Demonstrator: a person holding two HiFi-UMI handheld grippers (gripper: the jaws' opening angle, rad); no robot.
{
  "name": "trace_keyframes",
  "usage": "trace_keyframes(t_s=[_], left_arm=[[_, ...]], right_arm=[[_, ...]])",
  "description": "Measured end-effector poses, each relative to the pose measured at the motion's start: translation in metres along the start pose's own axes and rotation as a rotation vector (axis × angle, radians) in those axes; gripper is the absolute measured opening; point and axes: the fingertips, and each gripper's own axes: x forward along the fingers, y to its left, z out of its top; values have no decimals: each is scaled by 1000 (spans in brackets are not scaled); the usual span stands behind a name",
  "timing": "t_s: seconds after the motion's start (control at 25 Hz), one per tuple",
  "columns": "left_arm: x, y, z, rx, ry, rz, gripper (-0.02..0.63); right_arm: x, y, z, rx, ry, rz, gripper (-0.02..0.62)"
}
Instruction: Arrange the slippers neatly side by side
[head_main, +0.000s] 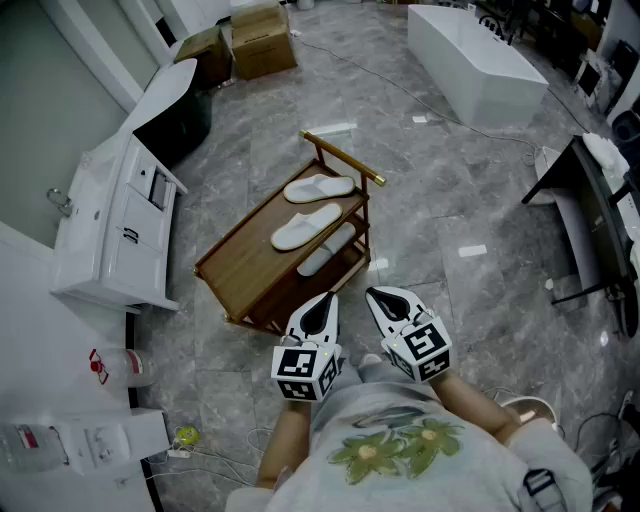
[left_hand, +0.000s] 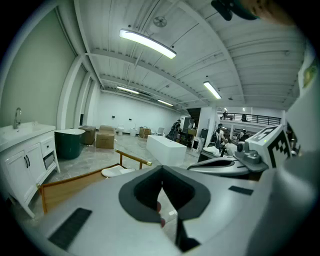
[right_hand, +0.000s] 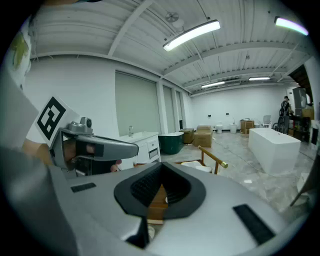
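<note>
A low wooden shoe rack (head_main: 235, 262) stands on the marble floor ahead of me. Two white slippers lie on its top shelf, the far one (head_main: 318, 188) and the near one (head_main: 306, 227), angled apart from each other. A third white slipper (head_main: 327, 250) shows on the lower shelf. My left gripper (head_main: 324, 300) and right gripper (head_main: 379, 294) hover side by side just short of the rack's near corner, both shut and empty. The left gripper view shows shut jaws (left_hand: 161, 175) with a slipper (left_hand: 117, 171) beyond them. In the right gripper view the jaws (right_hand: 161, 182) are likewise shut.
A white vanity cabinet (head_main: 120, 230) and a dark green tub (head_main: 180, 125) stand to the left. Cardboard boxes (head_main: 262, 40) sit at the back, with a white bathtub (head_main: 480, 65) at the back right. A dark table (head_main: 590, 220) is on the right, and cables trail across the floor.
</note>
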Motion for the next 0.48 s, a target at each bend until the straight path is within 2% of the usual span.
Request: trace_keyframes(t_s=[0.48], left_arm=[[7, 0, 0, -4, 26, 12, 14]], right_arm=[[2, -12, -1, 23, 7, 2, 6]])
